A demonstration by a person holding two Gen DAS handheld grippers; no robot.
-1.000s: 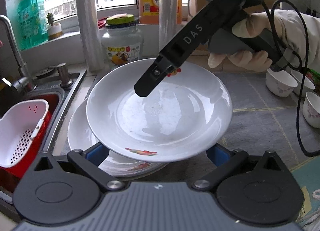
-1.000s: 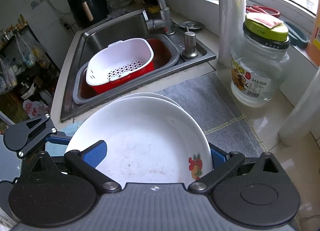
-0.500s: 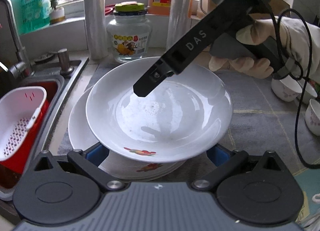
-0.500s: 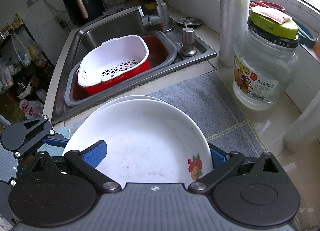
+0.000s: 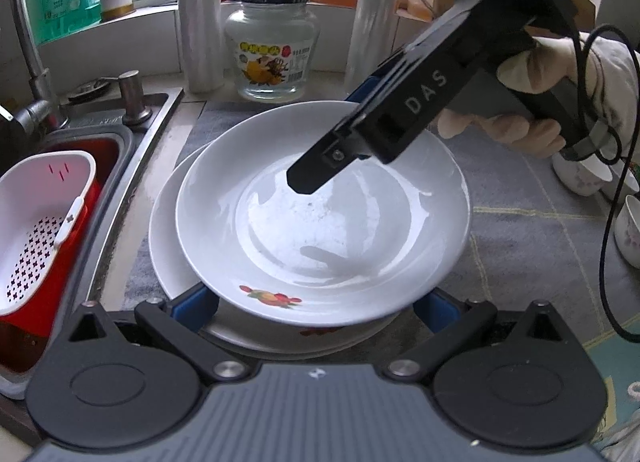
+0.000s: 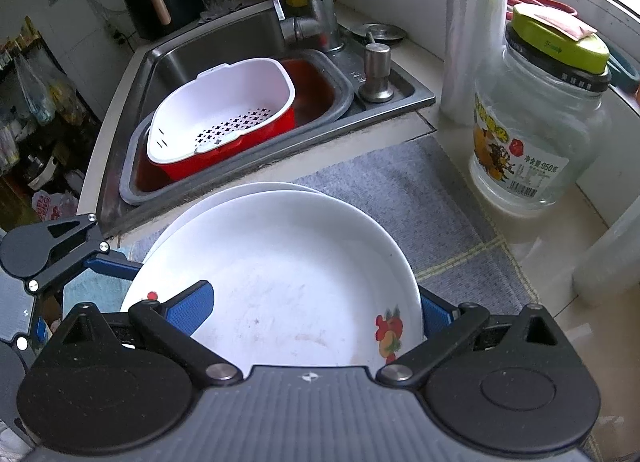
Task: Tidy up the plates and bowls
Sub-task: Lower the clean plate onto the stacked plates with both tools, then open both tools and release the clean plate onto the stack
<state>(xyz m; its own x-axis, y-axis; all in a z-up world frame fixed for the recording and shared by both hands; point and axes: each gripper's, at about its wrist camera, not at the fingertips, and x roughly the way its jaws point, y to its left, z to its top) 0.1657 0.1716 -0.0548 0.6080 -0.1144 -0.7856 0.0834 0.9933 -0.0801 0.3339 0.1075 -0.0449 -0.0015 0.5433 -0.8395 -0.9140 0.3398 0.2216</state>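
A white deep plate [image 5: 320, 230] with a fruit print lies on a stack of white plates [image 5: 168, 230], shifted a little to the right of it. My left gripper [image 5: 316, 306] is open, its blue pads under the plate's near rim on either side. My right gripper [image 6: 308, 310] is open at the opposite rim. One of its fingers [image 5: 316, 174] reaches over the plate's inside; the other pad sits behind the rim. In the right wrist view the same plate [image 6: 288, 274] covers the stack [image 6: 240, 192], and the left gripper's body [image 6: 52, 254] shows at the far left.
The plates sit on a grey mat [image 5: 520, 262]. The sink at the left holds a white colander in a red tub [image 5: 40, 222]. A glass jar [image 5: 272, 46] and plastic rolls [image 5: 200, 14] stand behind. Small white cups [image 5: 580, 178] stand at the right, by a gloved hand [image 5: 520, 130].
Both cameras have shifted and tilted slightly, so the jar and sink sit differently in view. The top plate now lies flatter and closer on the stack. Both grippers stay spread wide.
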